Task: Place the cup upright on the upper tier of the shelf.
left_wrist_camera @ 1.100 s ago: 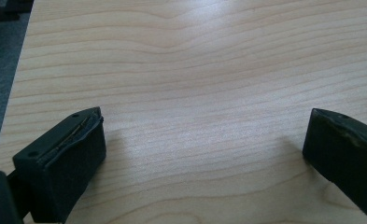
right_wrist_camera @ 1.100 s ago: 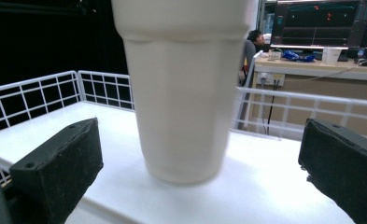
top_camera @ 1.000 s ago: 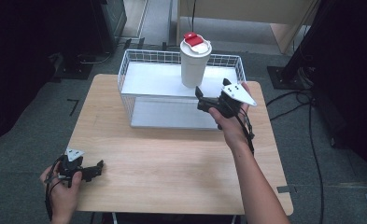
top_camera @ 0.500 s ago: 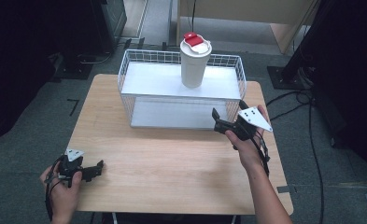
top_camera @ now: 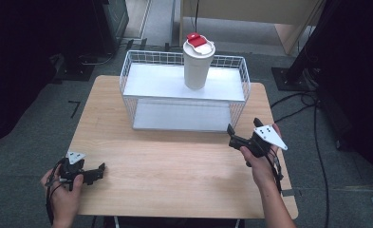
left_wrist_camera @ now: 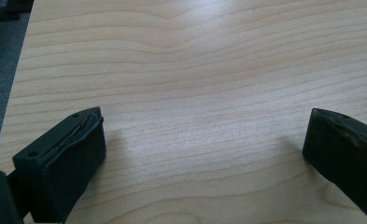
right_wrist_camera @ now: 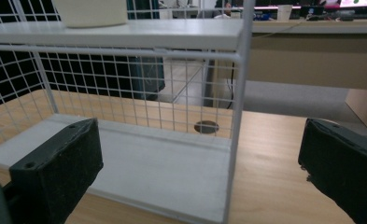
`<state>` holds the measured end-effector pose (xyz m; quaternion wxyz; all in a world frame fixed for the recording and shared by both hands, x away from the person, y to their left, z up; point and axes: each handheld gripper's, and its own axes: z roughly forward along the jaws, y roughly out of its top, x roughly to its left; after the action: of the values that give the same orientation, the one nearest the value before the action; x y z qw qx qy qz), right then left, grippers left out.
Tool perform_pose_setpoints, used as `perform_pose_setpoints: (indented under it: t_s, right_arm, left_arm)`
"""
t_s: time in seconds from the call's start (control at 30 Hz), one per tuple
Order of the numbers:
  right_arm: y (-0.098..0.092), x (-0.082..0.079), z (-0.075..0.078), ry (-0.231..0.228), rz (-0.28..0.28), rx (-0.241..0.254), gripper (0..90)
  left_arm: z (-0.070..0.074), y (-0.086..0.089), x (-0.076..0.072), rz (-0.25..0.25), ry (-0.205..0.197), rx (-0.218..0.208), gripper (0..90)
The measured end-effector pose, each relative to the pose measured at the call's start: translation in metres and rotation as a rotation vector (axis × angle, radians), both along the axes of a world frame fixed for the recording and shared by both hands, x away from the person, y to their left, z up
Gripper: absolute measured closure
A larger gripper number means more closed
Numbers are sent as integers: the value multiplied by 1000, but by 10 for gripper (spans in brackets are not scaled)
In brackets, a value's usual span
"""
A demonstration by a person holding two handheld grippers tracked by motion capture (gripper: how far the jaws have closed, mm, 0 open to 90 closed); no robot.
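A white cup (top_camera: pixel 197 66) with a red lid (top_camera: pixel 198 40) stands upright on the top shelf of a white wire rack (top_camera: pixel 155 81) at the back of the wooden table (top_camera: pixel 174 166). My right gripper (top_camera: pixel 230 136) is open and holds nothing. It hovers just in front of the rack's front right corner, pointing left. In the right gripper view the cup's base (right_wrist_camera: pixel 90 11) sits on the upper shelf, beyond the rack's corner post (right_wrist_camera: pixel 239 116). My left gripper (top_camera: pixel 100 171) is open over bare wood near the table's front left corner. Its jaws stand wide apart in the left gripper view (left_wrist_camera: pixel 204 140).
The rack's lower shelf (top_camera: pixel 179 116) is bare. A round cable hole (right_wrist_camera: pixel 206 126) lies in the tabletop behind the rack. Cables (top_camera: pixel 312 109) trail over the floor to the right, and dark stands flank the table.
My right gripper has drawn back from beside the cup, moving toward me and lower, to the rack's front right corner. The cup stays on the shelf. The left gripper has not moved.
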<state>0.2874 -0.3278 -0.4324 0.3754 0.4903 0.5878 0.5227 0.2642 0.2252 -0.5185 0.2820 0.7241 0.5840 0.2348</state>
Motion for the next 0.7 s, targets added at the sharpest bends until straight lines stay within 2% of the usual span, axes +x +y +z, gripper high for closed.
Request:
perform_pose_setpoints:
  t_s: [0.17,0.37,0.4,0.47,0.5,0.7]
  right_arm:
    - [-17,-10,-15,36,-34,-1,0]
    - [-28,-19,-25,58,-57,2,0]
    - [-33,-24,-31,71,-64,0,0]
    - [-34,-26,-33,76,-64,-3,0]
    - [-39,-31,-40,90,-74,-8,0]
    - [-52,-43,-52,124,-100,-9,0]
  left_arm:
    - [0,0,0,1,-1,-1,0]
    - [0,0,0,1,0,-1,0]
    - [0,0,0,1,0,-1,0]
    - [0,0,0,1,0,-1,0]
    - [0,0,0,1,0,-1,0]
    - [0,0,0,1,0,-1,0]
